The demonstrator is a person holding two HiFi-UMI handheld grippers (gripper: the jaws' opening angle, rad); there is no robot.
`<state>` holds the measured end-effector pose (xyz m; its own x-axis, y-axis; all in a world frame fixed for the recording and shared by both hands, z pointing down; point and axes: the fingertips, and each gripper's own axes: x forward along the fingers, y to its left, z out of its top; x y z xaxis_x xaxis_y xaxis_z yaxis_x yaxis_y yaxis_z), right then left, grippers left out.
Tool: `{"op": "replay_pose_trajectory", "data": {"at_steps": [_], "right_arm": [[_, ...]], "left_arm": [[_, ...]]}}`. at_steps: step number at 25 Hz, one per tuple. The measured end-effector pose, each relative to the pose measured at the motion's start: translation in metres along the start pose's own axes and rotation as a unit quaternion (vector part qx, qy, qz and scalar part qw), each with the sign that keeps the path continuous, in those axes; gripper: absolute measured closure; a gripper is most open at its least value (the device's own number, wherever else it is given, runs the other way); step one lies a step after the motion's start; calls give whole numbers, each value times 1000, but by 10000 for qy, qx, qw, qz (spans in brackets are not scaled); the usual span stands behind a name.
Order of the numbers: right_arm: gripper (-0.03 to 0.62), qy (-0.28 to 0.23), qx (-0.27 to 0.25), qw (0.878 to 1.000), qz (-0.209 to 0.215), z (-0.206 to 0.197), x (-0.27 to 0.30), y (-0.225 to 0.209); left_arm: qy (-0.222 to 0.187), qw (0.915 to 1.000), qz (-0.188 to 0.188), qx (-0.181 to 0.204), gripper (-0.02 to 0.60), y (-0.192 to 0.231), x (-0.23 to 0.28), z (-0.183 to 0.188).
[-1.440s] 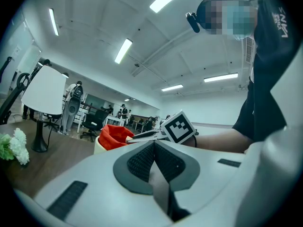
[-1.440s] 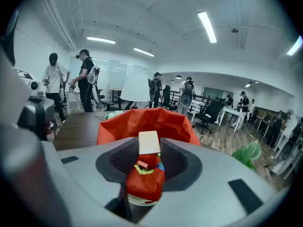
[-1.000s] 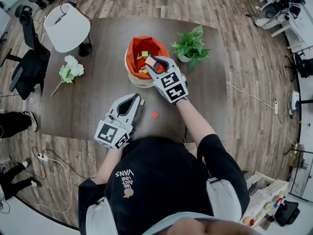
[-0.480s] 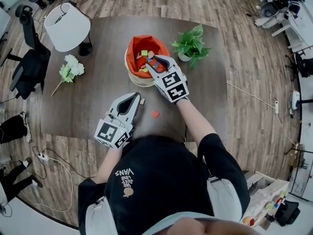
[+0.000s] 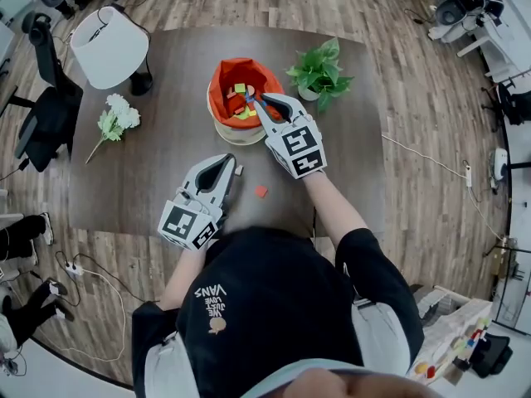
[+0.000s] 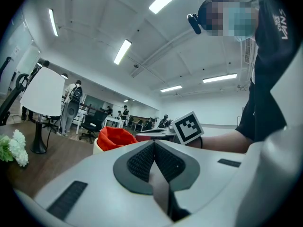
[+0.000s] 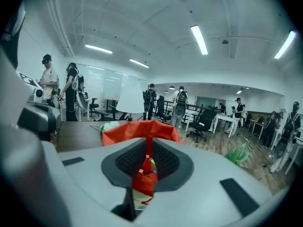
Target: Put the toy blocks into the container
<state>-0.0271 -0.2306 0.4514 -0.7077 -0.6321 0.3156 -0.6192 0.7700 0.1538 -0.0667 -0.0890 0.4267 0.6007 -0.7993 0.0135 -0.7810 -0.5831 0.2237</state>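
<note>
On the counter [image 5: 137, 185], the container [image 5: 224, 131] sits at the back with toy blocks [image 5: 239, 99] in it. A plant [image 5: 318, 73] stands just right of it. A lamp [image 5: 108, 46] and flowers [image 5: 119, 118] sit well left. Two loose blocks [image 5: 261, 191] lie before the container.

The head view is looking steeply down from above the person [image 5: 274, 305] onto the table [image 5: 166, 139], the left gripper view is skimming low across it toward 1 o'clock, and the right gripper view is facing 11 o'clock from close up, all three sharing the red-lined container [image 5: 241, 98].
</note>
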Motion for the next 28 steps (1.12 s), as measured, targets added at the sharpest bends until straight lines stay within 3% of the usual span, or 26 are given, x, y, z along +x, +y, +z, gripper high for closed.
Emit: {"op": "replay_pose_trajectory", "data": {"at_steps": [10, 28], "right_arm": [[576, -227, 96, 9997, -16, 11, -29, 7], [577, -280, 169, 9995, -15, 4, -75, 23]], "left_arm": [[-26, 10000, -48, 49, 571, -5, -1, 3], [-79, 9999, -56, 106, 571, -4, -2, 7]]}}
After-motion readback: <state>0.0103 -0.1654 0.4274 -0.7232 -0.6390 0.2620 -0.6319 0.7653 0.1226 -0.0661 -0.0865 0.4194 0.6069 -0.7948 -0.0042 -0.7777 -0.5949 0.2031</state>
